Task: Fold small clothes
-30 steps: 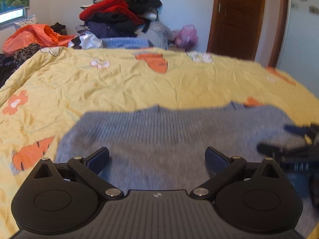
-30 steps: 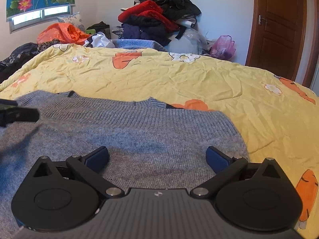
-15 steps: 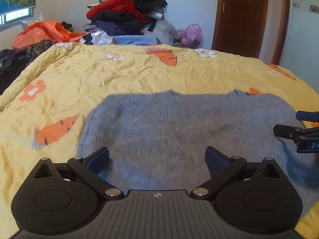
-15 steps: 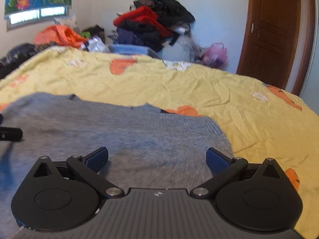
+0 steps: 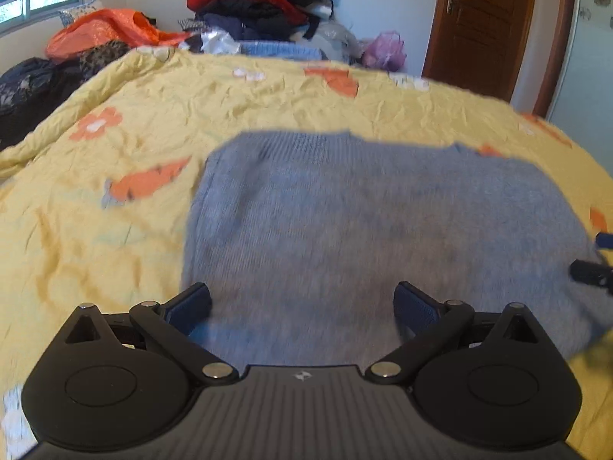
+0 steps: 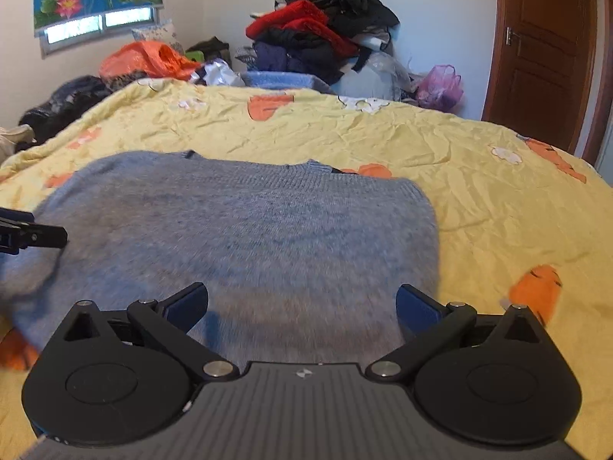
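A grey knitted sweater [image 5: 375, 230] lies flat on the yellow quilt, its neckline away from me and its sleeves out of sight. My left gripper [image 5: 302, 304] hovers open over the sweater's near left part, nothing between its blue pads. In the right wrist view the same sweater [image 6: 245, 237] fills the middle. My right gripper [image 6: 302, 304] is open above its near right part, holding nothing. The right gripper's tips show at the right edge of the left wrist view, and the left gripper's finger [image 6: 34, 235] shows at the left edge of the right one.
The yellow quilt [image 6: 479, 207] with orange carrot and flower prints covers the bed. A tall pile of clothes [image 6: 325, 38] and an orange bag [image 6: 149, 59] sit past the far edge. A brown door [image 6: 544, 50] stands at the right, dark clothing at the left.
Both grippers have pulled back and risen, so more of the sweater shows. The left view has shifted left. Both stayed open and the sweater has not moved.
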A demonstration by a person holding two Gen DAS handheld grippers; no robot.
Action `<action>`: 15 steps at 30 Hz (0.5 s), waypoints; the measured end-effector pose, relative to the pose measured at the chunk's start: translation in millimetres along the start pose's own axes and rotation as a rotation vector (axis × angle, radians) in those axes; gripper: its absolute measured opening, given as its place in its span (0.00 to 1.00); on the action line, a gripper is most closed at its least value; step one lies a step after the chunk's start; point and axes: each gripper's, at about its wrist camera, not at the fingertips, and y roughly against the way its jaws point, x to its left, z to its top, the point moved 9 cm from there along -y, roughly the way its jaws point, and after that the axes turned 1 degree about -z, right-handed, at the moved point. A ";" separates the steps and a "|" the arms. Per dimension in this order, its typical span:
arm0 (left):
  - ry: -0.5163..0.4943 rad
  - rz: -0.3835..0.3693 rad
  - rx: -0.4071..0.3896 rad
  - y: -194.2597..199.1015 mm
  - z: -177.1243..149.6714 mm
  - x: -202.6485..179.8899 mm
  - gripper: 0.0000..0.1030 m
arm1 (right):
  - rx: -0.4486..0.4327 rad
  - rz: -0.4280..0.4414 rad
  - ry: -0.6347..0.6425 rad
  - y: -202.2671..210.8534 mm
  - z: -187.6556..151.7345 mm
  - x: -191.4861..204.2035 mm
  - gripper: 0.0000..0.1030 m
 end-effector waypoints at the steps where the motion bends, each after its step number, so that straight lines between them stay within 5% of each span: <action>1: -0.043 0.016 -0.008 0.3 -10.1 0.6 1.00 | 0.012 0.007 0.011 5.8 -8.1 -1.4 0.99; 3: -0.088 0.046 -0.040 11.0 -17.3 -0.5 1.00 | 0.096 0.010 0.044 4.5 -32.8 -4.7 0.99; 5: -0.029 0.037 -0.010 22.7 -20.0 4.7 1.00 | 0.053 -0.004 0.055 16.7 -39.1 -10.4 0.99; 11: 0.356 -0.055 0.006 55.7 -45.0 45.2 1.00 | 0.112 0.007 -0.254 51.8 -50.8 -55.3 0.99; 15: 0.692 -0.256 0.012 69.3 -53.9 57.2 1.00 | 0.164 0.094 -0.491 66.7 -68.2 -68.8 1.00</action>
